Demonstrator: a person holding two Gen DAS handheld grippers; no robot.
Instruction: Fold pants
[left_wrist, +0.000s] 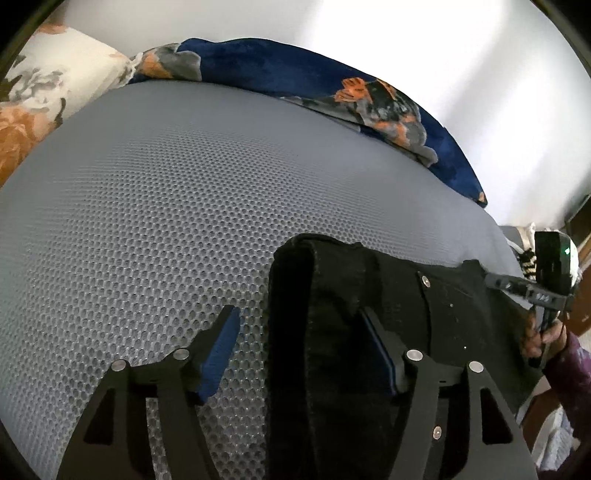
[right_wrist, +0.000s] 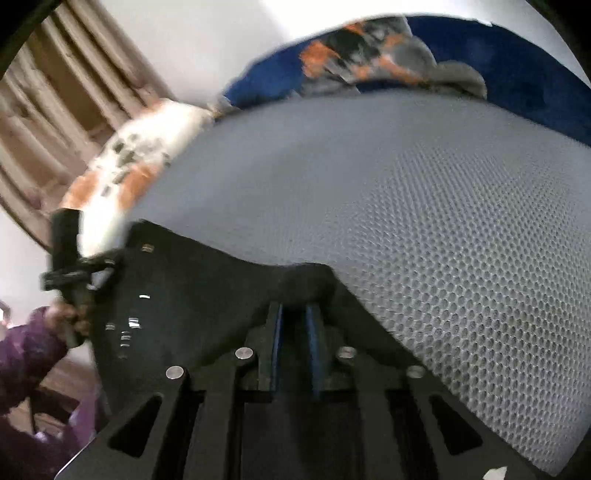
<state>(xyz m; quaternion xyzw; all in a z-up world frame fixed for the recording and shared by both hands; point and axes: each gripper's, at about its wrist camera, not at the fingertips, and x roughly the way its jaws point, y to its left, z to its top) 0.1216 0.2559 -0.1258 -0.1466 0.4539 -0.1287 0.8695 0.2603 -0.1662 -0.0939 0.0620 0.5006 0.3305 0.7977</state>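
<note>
Grey mesh mattress carries the black pants, which lie at its near edge below a blue floral blanket. Left claw stands apart, straddling the pants' folded edge without pressing it. Right claw is clamped on the pants' fabric.

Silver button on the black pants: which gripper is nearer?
Left. The left gripper stands open over the pants fold, the silver button just beyond its right-hand pad. The right gripper is shut on the pants' edge, farther away.
</note>
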